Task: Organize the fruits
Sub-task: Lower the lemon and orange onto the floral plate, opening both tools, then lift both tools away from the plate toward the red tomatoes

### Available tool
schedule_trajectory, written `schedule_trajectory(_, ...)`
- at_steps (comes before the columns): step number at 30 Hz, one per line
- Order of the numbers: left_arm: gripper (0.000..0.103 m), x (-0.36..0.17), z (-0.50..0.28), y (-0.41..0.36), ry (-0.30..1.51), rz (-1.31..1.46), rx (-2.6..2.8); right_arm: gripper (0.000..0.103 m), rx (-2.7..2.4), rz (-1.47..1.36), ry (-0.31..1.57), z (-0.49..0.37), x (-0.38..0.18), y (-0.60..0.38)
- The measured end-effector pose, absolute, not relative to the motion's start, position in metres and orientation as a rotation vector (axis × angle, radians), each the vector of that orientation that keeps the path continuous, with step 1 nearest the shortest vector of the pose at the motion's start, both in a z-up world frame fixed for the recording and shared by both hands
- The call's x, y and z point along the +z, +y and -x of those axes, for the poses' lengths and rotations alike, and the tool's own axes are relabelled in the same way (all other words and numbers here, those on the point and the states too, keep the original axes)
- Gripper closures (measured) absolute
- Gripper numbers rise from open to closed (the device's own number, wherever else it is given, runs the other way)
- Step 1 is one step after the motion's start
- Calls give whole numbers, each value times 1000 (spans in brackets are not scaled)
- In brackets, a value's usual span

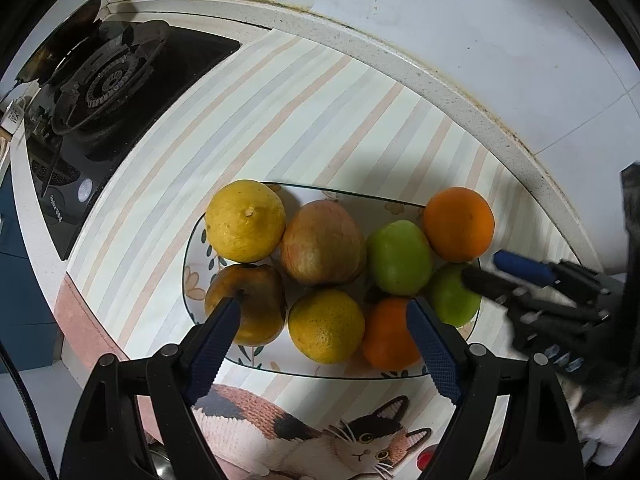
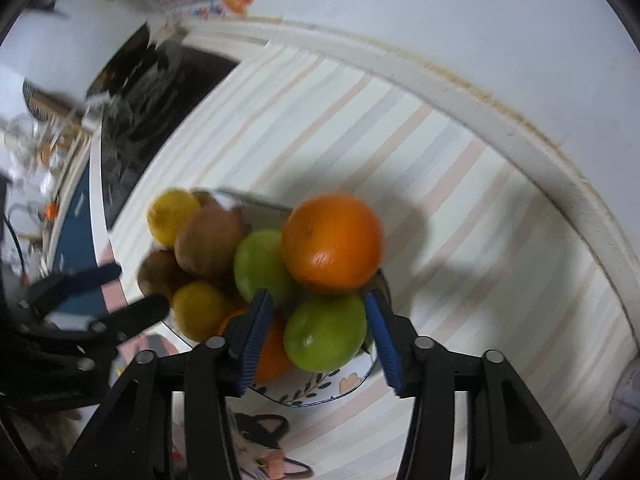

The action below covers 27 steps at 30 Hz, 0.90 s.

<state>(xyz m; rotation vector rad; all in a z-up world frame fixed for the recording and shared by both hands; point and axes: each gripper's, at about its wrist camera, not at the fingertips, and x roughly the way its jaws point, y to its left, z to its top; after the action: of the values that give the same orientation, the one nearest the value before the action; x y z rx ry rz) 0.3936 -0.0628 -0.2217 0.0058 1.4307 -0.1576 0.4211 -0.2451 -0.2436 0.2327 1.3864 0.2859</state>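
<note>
Closest to my left camera is my left gripper [image 1: 322, 312], and its fingers [image 1: 214, 344] are spread wide with nothing between them, just over the near rim of the plate [image 1: 192, 252]. From left to right I see first the gas stove [image 1: 108, 84] at the far left of the desk [image 1: 380, 52], well apart from the plate. Then comes the striped mat [image 1: 280, 112] with a cat picture [image 1: 320, 436] on its near end, and the plate lies on this mat. On the plate all the fruits are together: a yellow lemon [image 1: 245, 221] at the back left, a brownish pear [image 1: 248, 304] in front of it, a reddish apple [image 1: 322, 242] in the middle, a yellow-green citrus [image 1: 326, 326] in front of the apple, then a green apple [image 1: 399, 257] and a small orange [image 1: 386, 334]. At the right edge sit a large orange [image 1: 459, 224] and a second green fruit [image 1: 452, 296].

My right gripper [image 2: 318, 296] hangs over this right end of the plate. Its fingers [image 2: 256, 336] are released, one on each side of the second green fruit, and I cannot tell if they touch it. The right camera view is blurred.
</note>
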Motion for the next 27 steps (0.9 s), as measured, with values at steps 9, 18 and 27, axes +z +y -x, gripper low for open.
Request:
schedule_trajectory(9, 18, -177, -370, -54, 1325, -48, -121, 7, 140, -200, 1307, -373, -179, -246)
schedule_trajectory(18, 18, -126, -316, -47, 1240, -77, -138, 7, 83, -173, 1218, -305, -122, -234)
schedule_trajectory(27, 18, -85, -262, -32, 1178, -54, -164, 7, 80, -163, 1147, -246, -74, -222)
